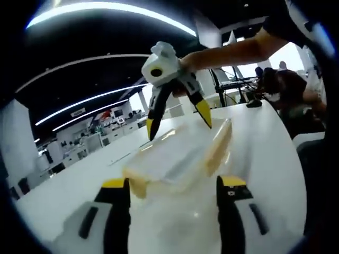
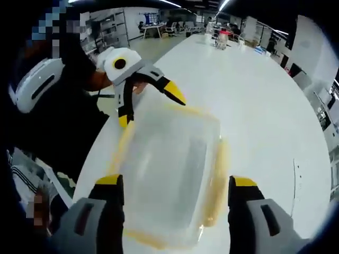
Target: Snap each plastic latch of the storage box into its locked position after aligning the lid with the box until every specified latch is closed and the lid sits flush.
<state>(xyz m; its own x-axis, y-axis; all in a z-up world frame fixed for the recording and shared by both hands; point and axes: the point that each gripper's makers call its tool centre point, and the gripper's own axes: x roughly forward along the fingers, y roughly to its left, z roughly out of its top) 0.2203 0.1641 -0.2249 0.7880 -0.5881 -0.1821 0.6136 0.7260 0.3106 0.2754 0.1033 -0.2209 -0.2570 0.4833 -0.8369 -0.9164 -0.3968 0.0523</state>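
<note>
A clear plastic storage box with its clear lid on top rests on a white table. Pale yellow latches run along its sides, one on the right and one on the left. In the left gripper view the box lies just beyond my left gripper, which is open with its jaws spread about the near end. My right gripper hangs open over the far end. In the right gripper view my right gripper straddles the near end, and the left gripper stands open at the far end.
The table edge runs close along the box's left side, where the person in dark clothes stands. Small containers stand at the table's far end. A black object lies on the table near seated people.
</note>
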